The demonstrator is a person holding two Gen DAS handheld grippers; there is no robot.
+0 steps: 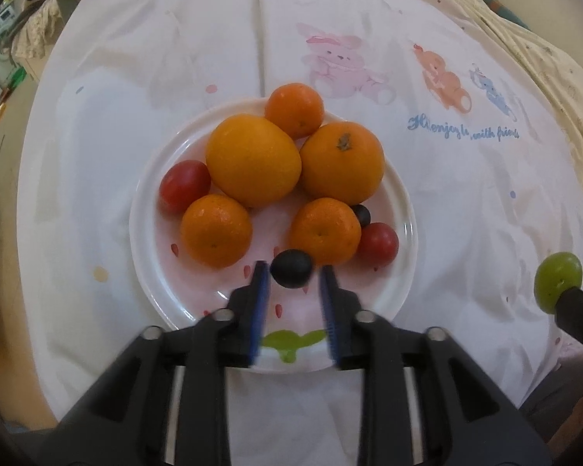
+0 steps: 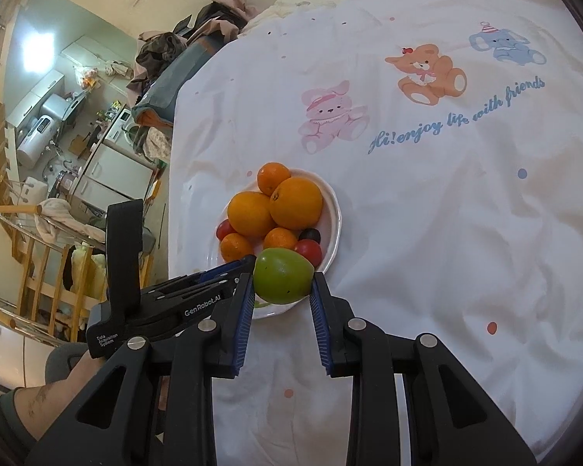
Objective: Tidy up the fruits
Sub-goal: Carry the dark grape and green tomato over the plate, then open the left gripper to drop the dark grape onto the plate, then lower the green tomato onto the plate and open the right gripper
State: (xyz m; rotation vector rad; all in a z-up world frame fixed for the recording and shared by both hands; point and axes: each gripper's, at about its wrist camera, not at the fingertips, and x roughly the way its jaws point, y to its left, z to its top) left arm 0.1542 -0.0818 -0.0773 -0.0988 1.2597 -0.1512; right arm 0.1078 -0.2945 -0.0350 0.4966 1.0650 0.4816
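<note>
A white plate (image 1: 404,209) on the printed cloth holds two large oranges (image 1: 252,159), several small mandarins (image 1: 215,229), two red tomatoes (image 1: 184,184) and two dark grapes (image 1: 291,268). My left gripper (image 1: 293,272) is open, its jaws on either side of the near dark grape on the plate. My right gripper (image 2: 280,281) is shut on a green fruit (image 2: 281,275) and holds it above the plate's near edge (image 2: 330,229). The green fruit also shows at the right of the left wrist view (image 1: 557,281).
The white cloth with bear prints (image 2: 427,73) covers the table. The table's left edge (image 2: 173,194) drops to a cluttered room with a wooden rack (image 2: 39,264). The left gripper's body (image 2: 167,303) lies just left of the right one.
</note>
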